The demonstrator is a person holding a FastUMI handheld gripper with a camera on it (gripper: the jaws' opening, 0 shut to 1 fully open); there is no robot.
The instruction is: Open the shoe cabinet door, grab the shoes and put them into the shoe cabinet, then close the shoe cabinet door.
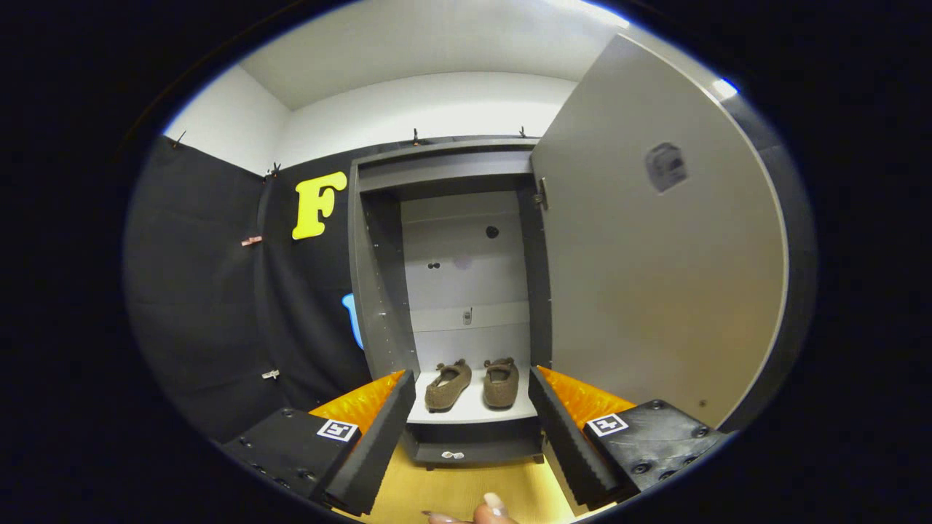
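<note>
The claw (472,437) is held wide open, with nothing gripped between its two fingers (378,444), and it is pointed straight at the shoe cabinet (375,291). The cabinet door (655,276) is swung fully open on the right side, its inner face turned toward the camera, with a hinge (540,195) seen at its upper inner corner. Inside the cabinet, a pair of brown shoes (472,384) is set on the bottom shelf (470,411), beyond the fingers and framed between them. The two shoes are placed side by side, just apart, toes toward the back panel; the left one is angled slightly, the right one is set straighter. Both are near the middle of the shelf, back from its front edge. Below the shelf, a wooden floor (451,495) is seen, and a fingertip (495,506) of a person shows between the fingers' bases.
</note>
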